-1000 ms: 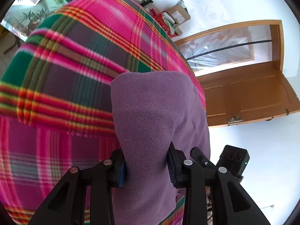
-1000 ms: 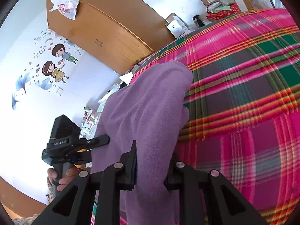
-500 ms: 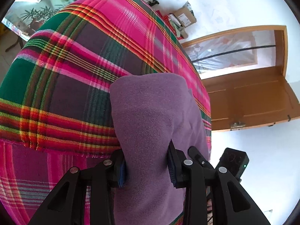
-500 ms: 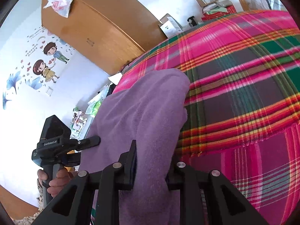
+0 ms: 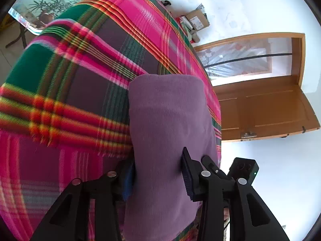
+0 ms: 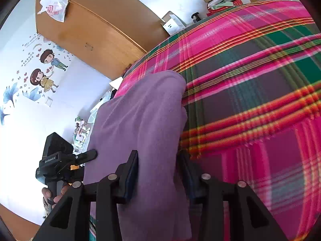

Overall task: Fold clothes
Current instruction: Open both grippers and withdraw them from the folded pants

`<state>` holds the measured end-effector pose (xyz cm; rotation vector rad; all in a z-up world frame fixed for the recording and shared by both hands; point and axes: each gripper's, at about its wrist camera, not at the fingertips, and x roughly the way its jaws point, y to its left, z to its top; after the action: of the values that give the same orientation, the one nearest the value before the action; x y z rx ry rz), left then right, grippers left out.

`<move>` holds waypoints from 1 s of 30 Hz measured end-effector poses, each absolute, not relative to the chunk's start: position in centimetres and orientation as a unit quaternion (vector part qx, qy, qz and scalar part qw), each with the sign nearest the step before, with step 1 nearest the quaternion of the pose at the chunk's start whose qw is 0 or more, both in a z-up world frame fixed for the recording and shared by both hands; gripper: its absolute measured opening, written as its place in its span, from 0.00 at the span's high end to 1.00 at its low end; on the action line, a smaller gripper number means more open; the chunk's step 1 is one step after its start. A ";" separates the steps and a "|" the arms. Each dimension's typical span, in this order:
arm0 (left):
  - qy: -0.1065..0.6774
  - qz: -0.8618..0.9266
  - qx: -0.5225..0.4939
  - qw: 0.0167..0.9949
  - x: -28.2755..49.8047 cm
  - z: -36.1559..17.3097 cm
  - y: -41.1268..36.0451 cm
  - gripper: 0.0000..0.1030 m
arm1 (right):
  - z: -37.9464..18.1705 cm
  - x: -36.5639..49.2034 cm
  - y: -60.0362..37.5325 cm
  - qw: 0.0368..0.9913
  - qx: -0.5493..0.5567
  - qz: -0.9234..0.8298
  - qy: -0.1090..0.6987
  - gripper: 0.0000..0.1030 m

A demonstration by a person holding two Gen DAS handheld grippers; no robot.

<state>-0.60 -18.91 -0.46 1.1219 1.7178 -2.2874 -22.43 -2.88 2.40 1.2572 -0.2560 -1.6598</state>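
With both claws clamped on purple cloth (image 5: 168, 124), mid-fold step: left claw (image 5: 158, 176) and right claw (image 6: 158, 170) pinch near edge, cloth draped over edge of plaid bed (image 5: 80, 80). Next, likely: carry held edge forward across bed, lay flat.

Garment (image 5: 168, 124): plain muted purple, fleecy, no pattern.
Blanket (image 5: 76, 84): plaid of hot pink, dark green and grey-purple, crossed by red, orange and yellow stripes.
Left gripper (image 5: 158, 178): black, blue pads.
Right gripper (image 6: 158, 172): black.
Door (image 5: 266, 108): orange-brown wood.
Wardrobe (image 6: 96, 26): orange-brown wood.
Wall (image 6: 30, 108): white, cartoon couple stickers with blue flowers.
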 end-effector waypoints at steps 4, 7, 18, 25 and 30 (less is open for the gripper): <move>0.557 -0.749 0.357 0.045 2.3 0.4 -18.3 0.57 | 3.4 -21.7 -1.3 0.499 0.510 -0.693 -0.104 0.59; 0.551 -0.752 0.359 0.052 4.5 0.9 -17.3 0.57 | 4.0 -20.6 0.6 0.510 0.501 -0.690 -0.111 0.59; 0.552 -0.752 0.353 0.070 10.4 2.2 -15.3 0.57 | 5.8 -13.5 4.7 0.520 0.420 -0.744 -0.007 0.59; 0.561 -0.744 0.354 0.079 8.2 1.5 -16.0 0.57 | 6.0 -9.2 2.8 0.464 0.327 -0.807 0.161 0.59; 0.559 -0.744 0.357 0.082 7.5 1.5 -16.1 0.57 | 5.1 -10.5 1.5 0.427 0.347 -0.820 0.156 0.59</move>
<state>7.47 -16.14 1.48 1.0672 1.6701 -2.2217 -10.52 1.49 5.08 0.8679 0.3888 -2.0485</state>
